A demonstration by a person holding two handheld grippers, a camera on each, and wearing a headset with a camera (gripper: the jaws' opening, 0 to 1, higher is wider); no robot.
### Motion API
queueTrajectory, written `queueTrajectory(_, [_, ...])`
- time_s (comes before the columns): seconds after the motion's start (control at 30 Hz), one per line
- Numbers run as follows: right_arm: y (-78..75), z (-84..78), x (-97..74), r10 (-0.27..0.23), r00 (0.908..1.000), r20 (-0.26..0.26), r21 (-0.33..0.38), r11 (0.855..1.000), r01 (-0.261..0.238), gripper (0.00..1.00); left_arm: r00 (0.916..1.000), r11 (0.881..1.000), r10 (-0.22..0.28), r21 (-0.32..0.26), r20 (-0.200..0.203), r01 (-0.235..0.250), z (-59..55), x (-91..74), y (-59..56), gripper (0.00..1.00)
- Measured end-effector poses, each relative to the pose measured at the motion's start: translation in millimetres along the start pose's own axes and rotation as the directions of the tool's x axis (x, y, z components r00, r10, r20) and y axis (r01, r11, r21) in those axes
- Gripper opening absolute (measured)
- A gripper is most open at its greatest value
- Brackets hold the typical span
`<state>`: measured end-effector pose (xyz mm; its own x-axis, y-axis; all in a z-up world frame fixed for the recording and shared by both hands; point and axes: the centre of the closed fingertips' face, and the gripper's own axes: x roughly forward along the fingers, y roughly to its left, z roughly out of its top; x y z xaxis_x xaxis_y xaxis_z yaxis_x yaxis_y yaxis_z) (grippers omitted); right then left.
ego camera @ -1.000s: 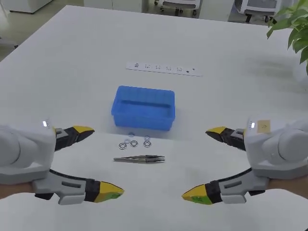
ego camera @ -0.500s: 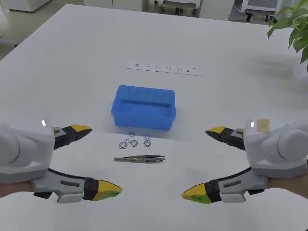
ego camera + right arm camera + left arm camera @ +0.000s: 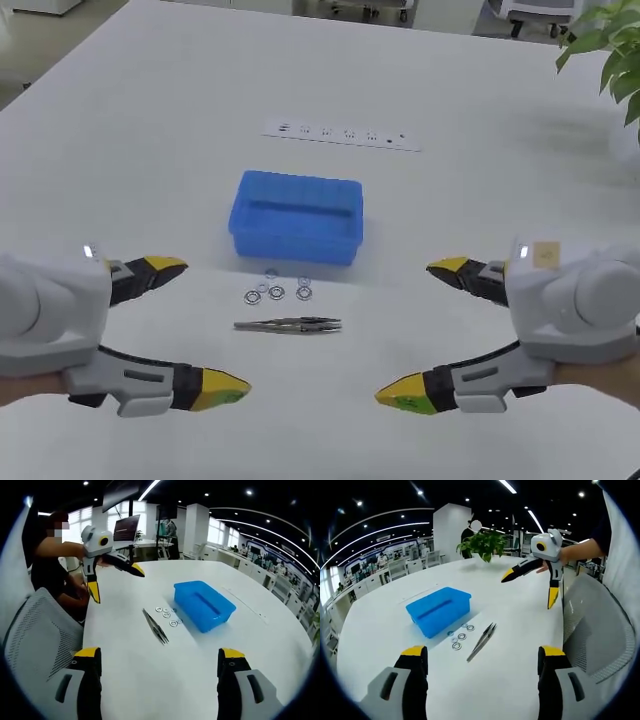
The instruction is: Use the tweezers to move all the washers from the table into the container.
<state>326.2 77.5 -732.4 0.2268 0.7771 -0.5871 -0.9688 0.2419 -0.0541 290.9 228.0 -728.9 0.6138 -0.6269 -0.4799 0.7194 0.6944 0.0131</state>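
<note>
Across the white surface nothing has really moved: your left claw still hovers wide open and empty, the washers lie just in front of the blue container with the tweezers beside them, untouched, and your right claw stays equally open. So the task hasn't started; picking up the tweezers comes first.
</note>
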Motion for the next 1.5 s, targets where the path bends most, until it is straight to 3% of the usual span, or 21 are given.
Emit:
queueTrajectory(0.53, [-14.0,4.3,8.3,-0.015,0.9998,0.012,0.026,1.0,0.015,0.9,0.9992,0.999,0.04,-0.033,0.009,-0.039,-2.9,3.8,20.0,0.93])
queueTrajectory(0.73, [-14.2,4.4,13.2,0.006,0.9999,0.009,0.057,0.998,-0.007,0.8,0.9991,0.999,0.043,-0.028,0.007,-0.042,-3.4,7.3,23.9,0.89])
queueTrajectory(1.07, [-12.3,6.8,26.6,0.038,0.9993,0.004,0.077,0.996,-0.039,0.69,0.9991,0.999,0.026,-0.019,-0.035,-0.026,-13.7,18.2,25.9,0.81])
queueTrajectory(1.17, [-11.3,7.3,32.8,0.052,0.9986,-0.002,0.08,0.995,-0.052,0.66,0.9979,1.0,0.01,-0.012,-0.065,-0.011,-19.0,22.6,25.6,0.76])
queueTrajectory(1.33, [-7.4,6.1,50.7,0.1,0.9944,-0.034,0.062,0.993,-0.098,0.6,0.9933,1.0,-0.019,0.02,-0.114,0.021,-26.7,36.1,26.1,0.71])
queueTrajectory(1.5, [-4.0,8.1,64.7,0.138,0.9895,-0.042,0.063,0.989,-0.136,0.56,0.9911,0.999,-0.025,0.029,-0.131,0.029,-30.1,44.8,26.1,0.64])
